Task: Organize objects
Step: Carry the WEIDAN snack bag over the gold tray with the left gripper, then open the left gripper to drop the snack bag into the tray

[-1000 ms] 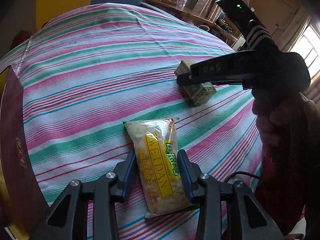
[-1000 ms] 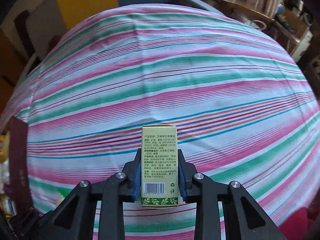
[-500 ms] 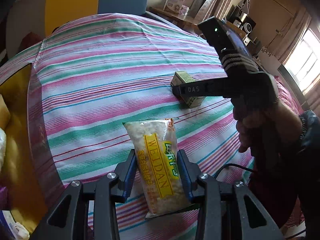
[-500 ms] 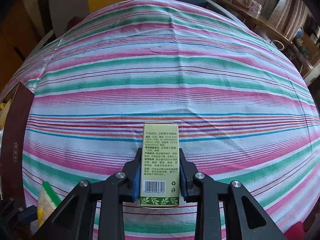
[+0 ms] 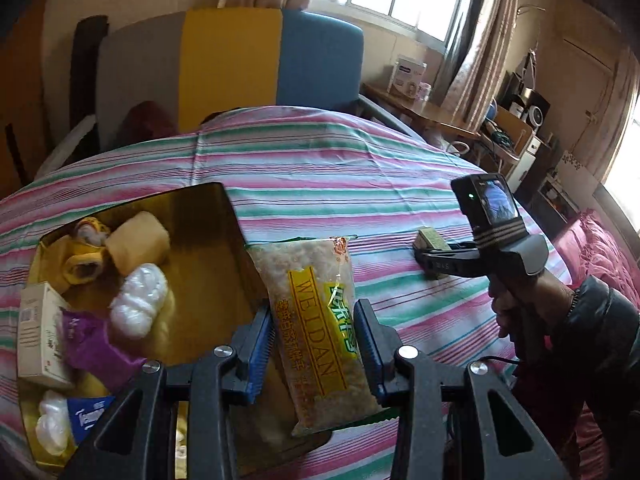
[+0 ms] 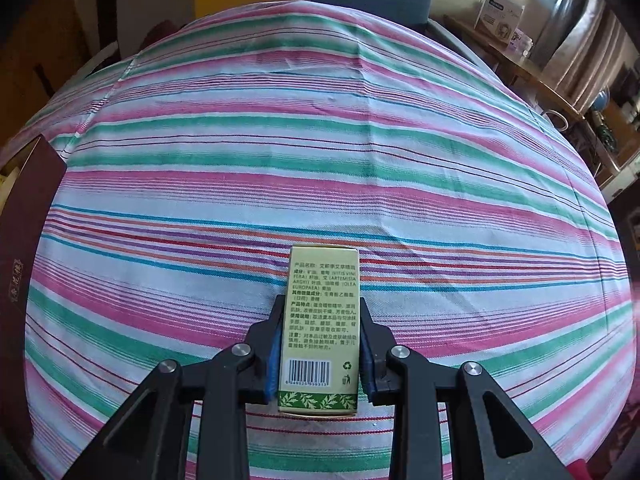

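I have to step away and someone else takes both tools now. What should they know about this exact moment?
Left hand-held gripper: shut on the WEIDAN snack bag, held over the near edge of the gold-lined box.
Right hand-held gripper: shut on the green carton, low over the striped cloth; whether it touches is unclear.
Done: the box already holds a white carton, white wrapped items and a purple packet.
Left: release the bag into the box, then bring the green carton over.

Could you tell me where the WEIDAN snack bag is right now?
In the left wrist view, the WEIDAN snack bag sits gripped in the left gripper, beside the gold storage box.
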`<state>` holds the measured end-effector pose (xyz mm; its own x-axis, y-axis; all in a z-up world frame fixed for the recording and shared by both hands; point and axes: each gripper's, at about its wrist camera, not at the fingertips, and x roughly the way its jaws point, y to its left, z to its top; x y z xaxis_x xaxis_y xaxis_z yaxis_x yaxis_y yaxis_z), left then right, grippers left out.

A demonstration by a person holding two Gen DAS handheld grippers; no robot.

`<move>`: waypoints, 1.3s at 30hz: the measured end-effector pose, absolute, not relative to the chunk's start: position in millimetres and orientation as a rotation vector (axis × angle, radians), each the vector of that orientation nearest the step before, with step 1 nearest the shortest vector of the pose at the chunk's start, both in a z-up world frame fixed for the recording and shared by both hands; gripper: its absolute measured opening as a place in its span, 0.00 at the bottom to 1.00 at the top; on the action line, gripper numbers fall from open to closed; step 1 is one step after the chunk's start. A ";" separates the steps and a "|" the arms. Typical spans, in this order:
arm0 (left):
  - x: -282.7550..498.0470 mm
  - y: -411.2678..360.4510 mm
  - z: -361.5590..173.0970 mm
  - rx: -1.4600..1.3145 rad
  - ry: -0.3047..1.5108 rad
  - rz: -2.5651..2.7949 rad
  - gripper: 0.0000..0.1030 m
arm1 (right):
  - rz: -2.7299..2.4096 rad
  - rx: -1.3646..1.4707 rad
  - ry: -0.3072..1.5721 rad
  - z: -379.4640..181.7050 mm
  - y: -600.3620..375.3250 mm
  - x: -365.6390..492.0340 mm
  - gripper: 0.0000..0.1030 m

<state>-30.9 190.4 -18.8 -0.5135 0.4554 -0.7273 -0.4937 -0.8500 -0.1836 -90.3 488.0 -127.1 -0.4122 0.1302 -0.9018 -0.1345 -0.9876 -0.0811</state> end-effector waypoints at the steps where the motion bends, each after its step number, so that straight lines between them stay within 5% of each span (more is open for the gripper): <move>1: -32.8 180.7 -18.8 -1.112 0.048 2.360 0.39 | 2.515 -1.604 0.000 -126.2 486.4 -90.5 0.31; 39: -68.9 116.9 -102.3 -1.471 -0.120 2.301 0.43 | 2.505 -1.583 -0.076 -123.6 469.8 -89.4 0.31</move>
